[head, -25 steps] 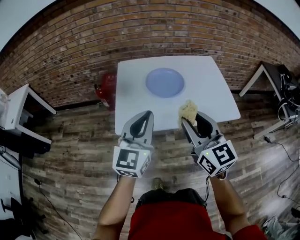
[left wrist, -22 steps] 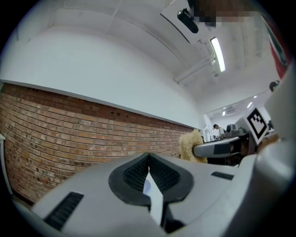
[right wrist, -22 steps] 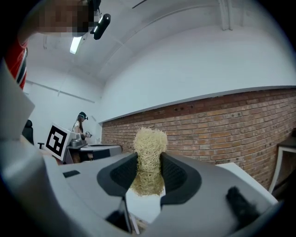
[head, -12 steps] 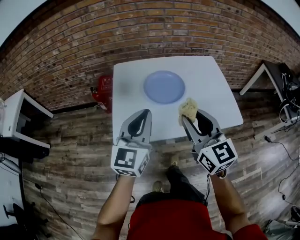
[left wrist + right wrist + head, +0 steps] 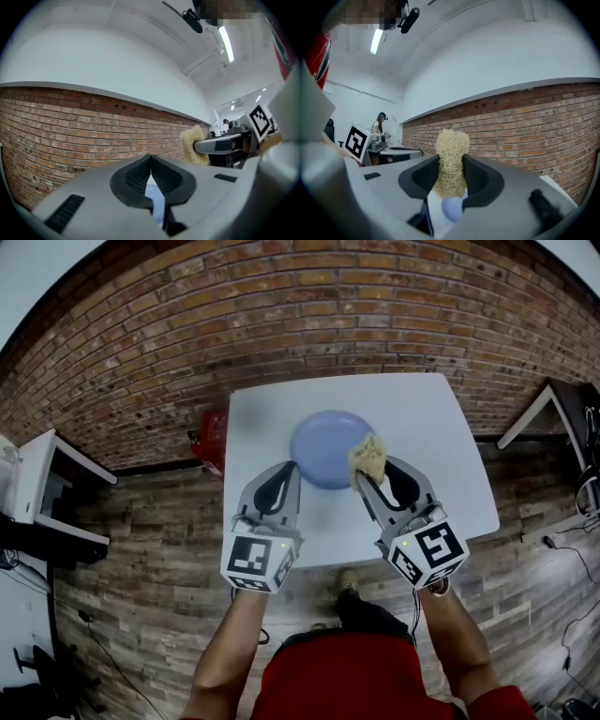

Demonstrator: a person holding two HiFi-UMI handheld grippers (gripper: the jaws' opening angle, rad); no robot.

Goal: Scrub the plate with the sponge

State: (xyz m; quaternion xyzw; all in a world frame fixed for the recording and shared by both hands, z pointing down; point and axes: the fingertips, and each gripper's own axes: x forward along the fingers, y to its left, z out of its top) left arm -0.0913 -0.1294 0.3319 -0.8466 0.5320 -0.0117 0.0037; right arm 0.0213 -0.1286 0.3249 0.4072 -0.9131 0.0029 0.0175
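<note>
While clamping the sponge [image 5: 451,145] in the right gripper [image 5: 370,470], held it over the plate's [image 5: 323,446] right edge. Carried the left gripper [image 5: 295,466] pinched together, empty. Saw the whole plate from the head view only.

No readable text, label or number shows anywhere

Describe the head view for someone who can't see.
The right hand-held gripper pinches a tan fibrous sponge by the rim of a round pale-blue plate on a square white table. The left hand-held gripper is shut and empty alongside.
</note>
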